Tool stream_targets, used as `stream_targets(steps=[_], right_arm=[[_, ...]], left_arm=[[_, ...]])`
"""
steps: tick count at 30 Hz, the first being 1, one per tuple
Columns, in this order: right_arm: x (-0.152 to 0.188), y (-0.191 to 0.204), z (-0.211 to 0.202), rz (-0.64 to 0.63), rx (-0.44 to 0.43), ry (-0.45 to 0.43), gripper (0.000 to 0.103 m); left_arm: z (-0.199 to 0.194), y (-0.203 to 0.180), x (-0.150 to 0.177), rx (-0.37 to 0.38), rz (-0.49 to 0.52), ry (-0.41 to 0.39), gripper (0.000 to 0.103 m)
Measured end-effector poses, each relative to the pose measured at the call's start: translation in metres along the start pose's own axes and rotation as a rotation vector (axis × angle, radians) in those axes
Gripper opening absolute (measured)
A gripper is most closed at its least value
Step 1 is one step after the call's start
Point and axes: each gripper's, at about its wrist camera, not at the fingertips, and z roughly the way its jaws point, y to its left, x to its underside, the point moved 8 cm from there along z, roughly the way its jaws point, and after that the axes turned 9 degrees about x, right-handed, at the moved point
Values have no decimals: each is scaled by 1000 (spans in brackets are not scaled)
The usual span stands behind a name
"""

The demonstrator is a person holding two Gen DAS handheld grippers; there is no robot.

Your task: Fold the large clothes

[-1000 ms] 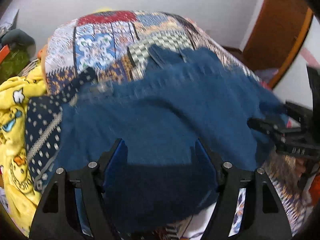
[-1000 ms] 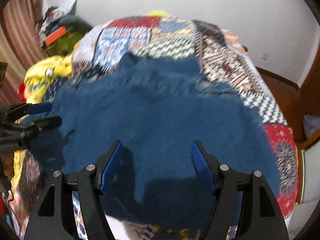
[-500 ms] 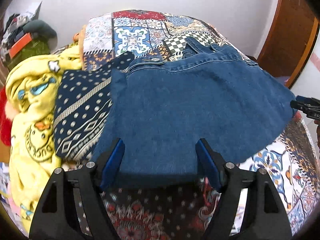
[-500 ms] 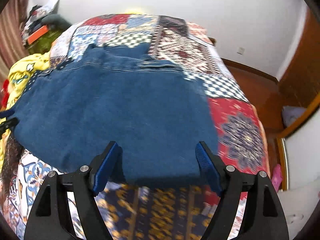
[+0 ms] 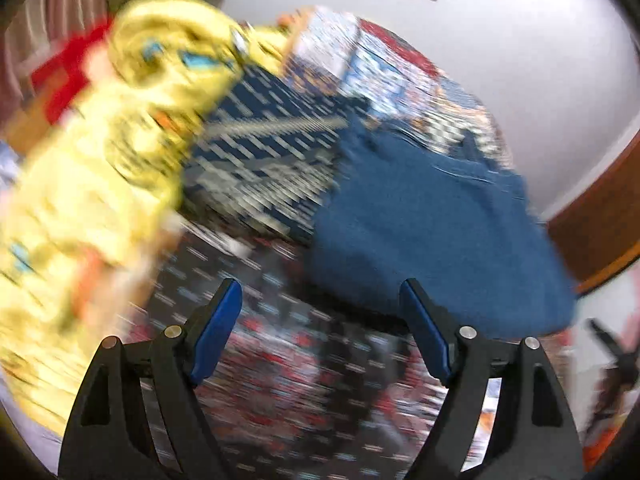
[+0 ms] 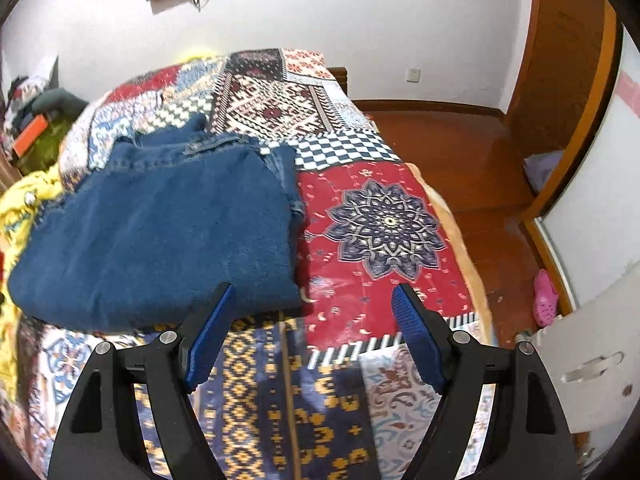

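While folded jeans [image 6: 160, 232] lie at ten o'clock on the patchwork bedspread [image 6: 384, 224], left gripper [image 5: 320, 300] and right gripper [image 6: 310, 300] hang spread, their jaws just widened, nothing between them.

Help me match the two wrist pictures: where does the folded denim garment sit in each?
Left wrist view: the folded denim garment lies right of centre, blurred, beyond the right finger of the open left claw.
Right wrist view: it fills the left half, beyond the left finger of the open right claw.
Shared landmark: the yellow printed cloth left of it.
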Motion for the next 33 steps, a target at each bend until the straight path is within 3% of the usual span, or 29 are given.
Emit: stream_targets(steps=[5, 10, 16, 20, 22, 23, 25, 28, 33], right_arm=[[2, 19, 5, 16, -58, 11, 78], [8, 40, 10, -28, -76, 24, 78], [11, 62, 11, -101, -80, 21, 78], [14, 77, 9, -136, -93, 36, 78], [15, 87, 3, -159, -108, 34, 78], [16, 94, -2, -180, -127, 29, 78], [15, 107, -10, -220, -159, 15, 78], [14, 131, -21, -274, -173, -8, 78], [6, 177, -35, -323, -243, -30, 79]], left_arm=[[45, -23, 14, 225, -131, 101, 80], [76, -27, 8, 328, -236, 110, 79], [103, -17, -8, 463, -382, 69, 53], [89, -18, -15, 456, -389, 19, 32], [77, -22, -21, 506, -408, 3, 29], [67, -29, -27, 543, -408, -9, 28], [54, -42, -36, 542, -355, -25, 27], [26, -70, -53, 490, -209, -57, 25], [-30, -97, -77, 416, -35, -175, 25]])
